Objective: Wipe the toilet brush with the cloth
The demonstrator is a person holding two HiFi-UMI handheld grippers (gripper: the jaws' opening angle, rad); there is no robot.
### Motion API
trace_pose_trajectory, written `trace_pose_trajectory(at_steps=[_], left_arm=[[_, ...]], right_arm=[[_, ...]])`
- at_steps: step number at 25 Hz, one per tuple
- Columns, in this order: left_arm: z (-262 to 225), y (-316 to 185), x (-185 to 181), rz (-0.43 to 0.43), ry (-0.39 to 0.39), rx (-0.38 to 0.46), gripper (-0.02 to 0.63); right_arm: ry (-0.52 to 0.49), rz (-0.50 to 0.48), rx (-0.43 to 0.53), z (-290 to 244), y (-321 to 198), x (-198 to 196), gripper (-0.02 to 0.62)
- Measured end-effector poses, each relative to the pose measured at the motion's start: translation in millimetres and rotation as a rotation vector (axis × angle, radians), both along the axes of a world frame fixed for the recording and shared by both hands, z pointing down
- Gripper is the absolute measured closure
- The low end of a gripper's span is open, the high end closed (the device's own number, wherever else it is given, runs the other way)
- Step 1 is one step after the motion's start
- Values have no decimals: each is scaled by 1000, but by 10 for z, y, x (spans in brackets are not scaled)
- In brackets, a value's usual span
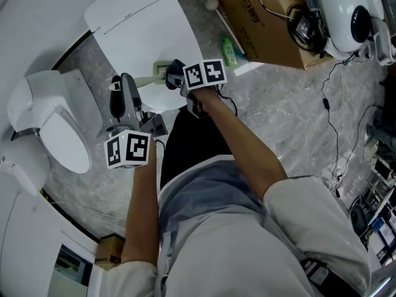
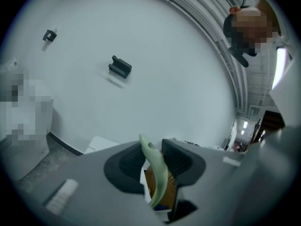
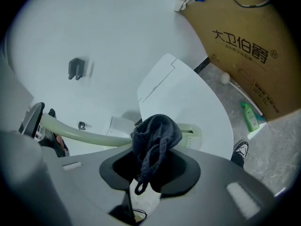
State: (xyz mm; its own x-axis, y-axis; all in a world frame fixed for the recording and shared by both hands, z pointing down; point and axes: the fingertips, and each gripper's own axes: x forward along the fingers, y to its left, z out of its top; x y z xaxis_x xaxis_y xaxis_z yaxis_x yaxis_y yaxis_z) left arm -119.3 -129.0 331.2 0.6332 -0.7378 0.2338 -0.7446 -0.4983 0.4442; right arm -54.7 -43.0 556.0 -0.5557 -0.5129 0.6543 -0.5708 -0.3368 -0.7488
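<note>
Clamping the pale green toilet brush by its handle, the left hand-held gripper is nearly closed; the right hand-held gripper pinches a dark cloth, bunched against that handle.

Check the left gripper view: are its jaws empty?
No, the left gripper has its jaws closed on the pale green plastic toilet brush handle.

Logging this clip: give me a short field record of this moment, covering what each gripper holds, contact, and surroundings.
left gripper: shut on the pale green toilet brush
right gripper: shut on the dark cloth
contact: cloth appears to lie against the brush's handle
toilet: at the person's left, lid down
floor: green bottle beside a cardboard box
</note>
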Motion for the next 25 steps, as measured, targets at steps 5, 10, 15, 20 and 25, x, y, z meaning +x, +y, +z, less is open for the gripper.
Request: trace_pose_trajectory(at_steps=[5,10,15,20,25], left_arm=[[-5,50,-41,-6,5,-1,606],[-13,72,-75,-8,14,-10,606],[-18,63,-72,-4,18,-6,606],[-23,78,-84,-5,17,-9,606],[-18,91,-112,-6,21,-18,606]], right_arm=[[1,-5,14,-182,33,-31,489],[-3,-11,35,-343,68,-58,489],[-3,-10,57,-478,58,-71,489],[-2,-19,74,-624,64,-90,489],[-11,-12,87,-763,62,-127,489]])
